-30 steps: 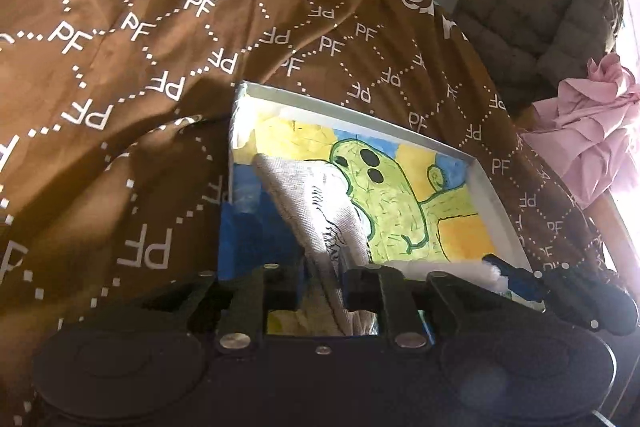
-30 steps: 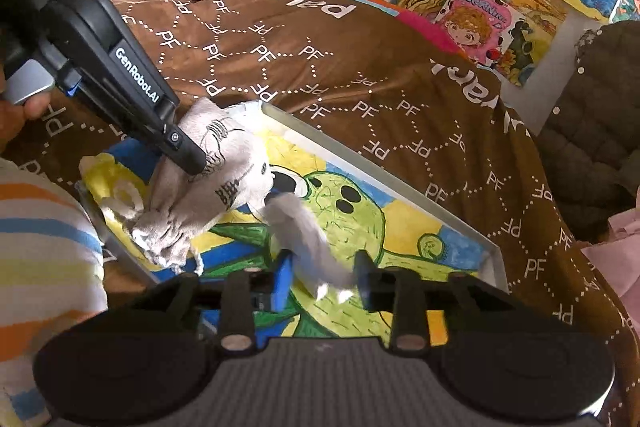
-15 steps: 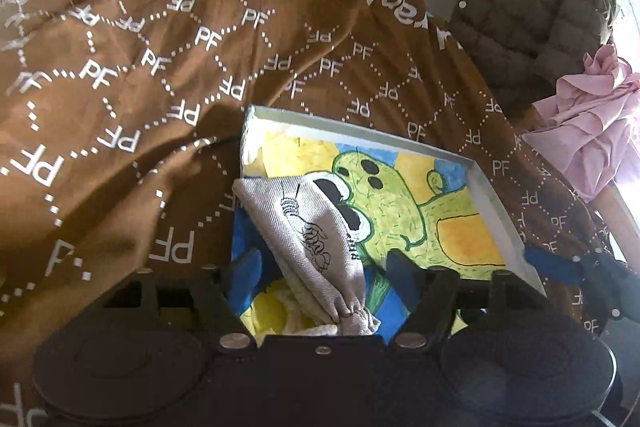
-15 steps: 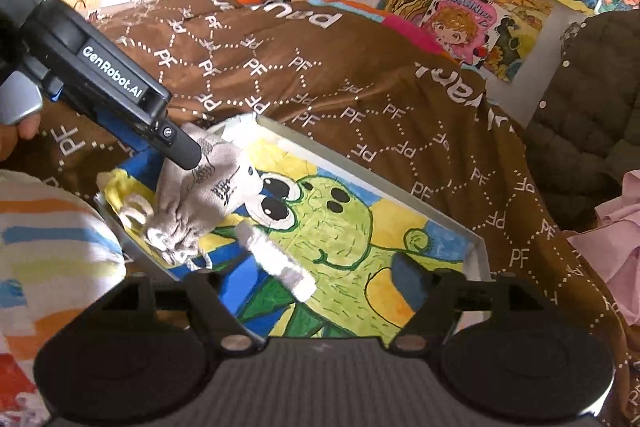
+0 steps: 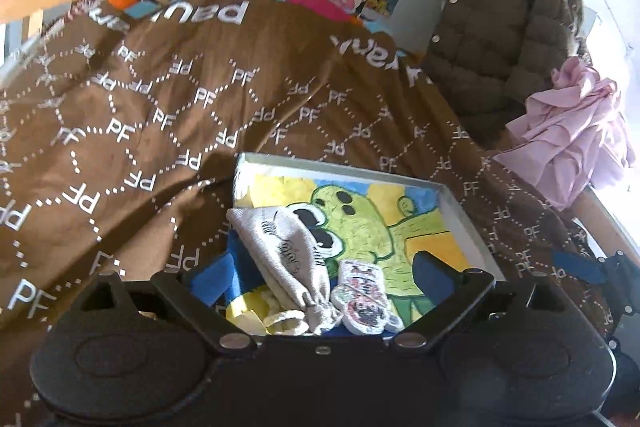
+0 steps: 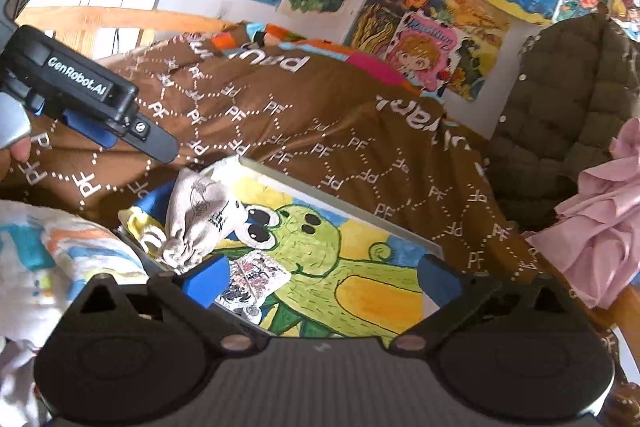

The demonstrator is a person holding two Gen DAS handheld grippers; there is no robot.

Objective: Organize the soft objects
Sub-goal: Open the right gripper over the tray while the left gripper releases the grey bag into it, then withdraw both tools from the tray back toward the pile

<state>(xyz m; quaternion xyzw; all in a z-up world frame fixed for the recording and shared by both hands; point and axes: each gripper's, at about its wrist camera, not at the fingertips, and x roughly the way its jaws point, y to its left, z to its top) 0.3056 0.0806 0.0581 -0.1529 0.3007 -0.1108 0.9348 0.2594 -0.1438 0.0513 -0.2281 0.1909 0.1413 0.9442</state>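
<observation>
Both grippers spread wide, holding nothing: left gripper [image 5: 322,273], right gripper [image 6: 322,277]. Grey drawstring pouch [image 5: 286,255] lies in the shallow box [image 5: 466,223] on the brown bedspread [image 5: 160,115]; small printed pouch [image 5: 366,301] just beside it.

Brown bedspread [image 5: 168,115] printed with white "PF" lettering, spread across the bed. Far on the wall, colourful cartoon drawings [image 6: 420,39]. At far right, dark quilted jacket [image 5: 496,27]; just nearer, crumpled pink garment [image 5: 576,135]. Wooden bed rail [image 6: 120,17] far left.
</observation>
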